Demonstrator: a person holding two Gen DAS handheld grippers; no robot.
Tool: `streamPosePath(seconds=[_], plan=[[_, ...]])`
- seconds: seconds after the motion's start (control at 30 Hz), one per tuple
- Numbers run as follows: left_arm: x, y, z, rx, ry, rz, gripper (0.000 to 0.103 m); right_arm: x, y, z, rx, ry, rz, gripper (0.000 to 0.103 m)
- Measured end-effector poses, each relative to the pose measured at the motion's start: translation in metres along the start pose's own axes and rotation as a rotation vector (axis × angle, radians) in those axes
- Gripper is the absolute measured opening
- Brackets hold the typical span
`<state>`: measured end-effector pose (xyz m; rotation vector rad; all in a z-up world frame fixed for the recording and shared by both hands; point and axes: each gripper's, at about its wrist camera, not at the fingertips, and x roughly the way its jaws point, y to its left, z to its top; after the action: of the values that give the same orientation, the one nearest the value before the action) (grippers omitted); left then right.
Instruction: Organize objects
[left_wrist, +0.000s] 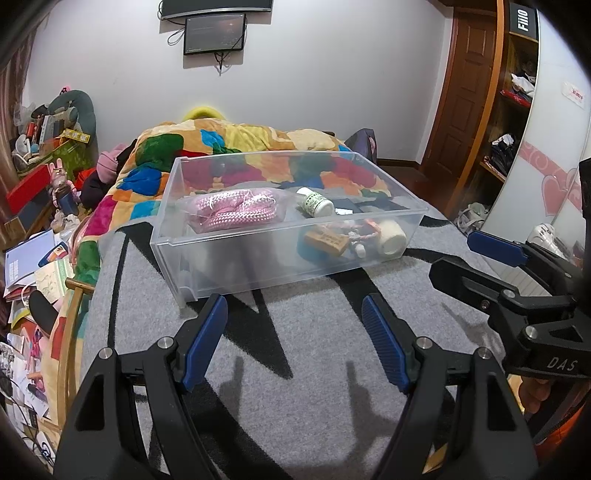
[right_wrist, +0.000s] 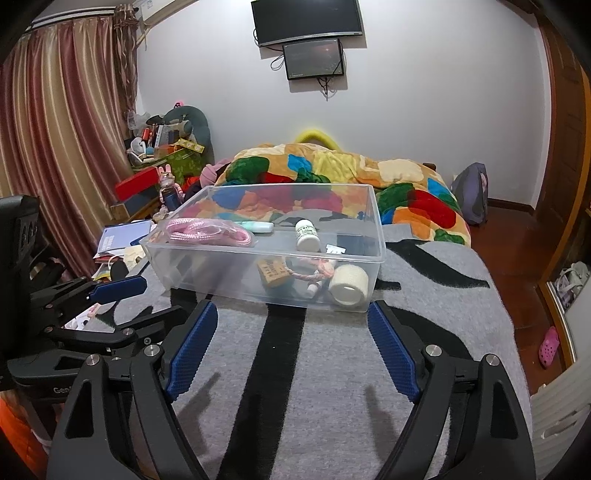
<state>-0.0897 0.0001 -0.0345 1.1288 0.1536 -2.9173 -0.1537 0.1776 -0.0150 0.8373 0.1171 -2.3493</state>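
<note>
We judge task near complete: clear bin (right_wrist: 364, 254) on grey blanket (right_wrist: 332, 387) holds pink cord bag (right_wrist: 207, 230), white bottle (right_wrist: 307, 234), tape roll (right_wrist: 349, 284), wooden tag (right_wrist: 273, 273). We see no loose items on blanket. Left gripper (left_wrist: 295, 339), right gripper (right_wrist: 293, 349): jaws apart, empty, short of bin.

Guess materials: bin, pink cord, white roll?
Bin: clear, slightly frosted rigid plastic, since the quilt shows through its walls. Pink cord: braided textile, woven texture visible, apparently inside a clear bag. White roll: matte, with a faintly textured surface, likely fabric tape or bandage; can't confirm.
</note>
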Motion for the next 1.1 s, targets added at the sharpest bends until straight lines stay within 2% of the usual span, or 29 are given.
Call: streamPosePath(seconds=[1.1], plan=[[-0.0029,0.0001,-0.0006,-0.005,-0.009,0.001,0.075,-0.0005,0.0026,0.0005,-0.002,0.0,0.002,0.082]])
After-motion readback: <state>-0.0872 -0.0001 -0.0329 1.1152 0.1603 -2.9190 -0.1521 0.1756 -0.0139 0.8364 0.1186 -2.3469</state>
